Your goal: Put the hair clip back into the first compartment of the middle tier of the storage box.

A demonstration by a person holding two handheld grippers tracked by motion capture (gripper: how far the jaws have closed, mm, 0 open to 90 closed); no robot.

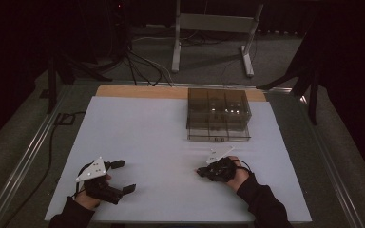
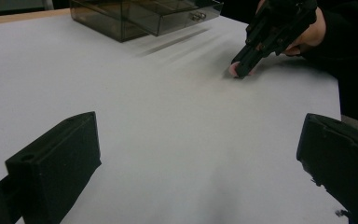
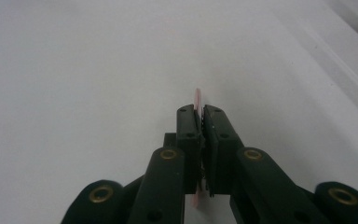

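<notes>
The right gripper is pinched on a thin pink disc, held edge-up between its 2 jaws just above the white table. In the left gripper view the disc shows at that gripper's tip. The left gripper rests near the table's front-left, jaws spread wide (nothing between them). A smoky clear box stands farther back.

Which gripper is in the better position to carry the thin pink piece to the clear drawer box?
Right. The right gripper is shut on the thin pink piece and lies nearer the drawer box. The left gripper is open, holding nothing, farther away.
</notes>
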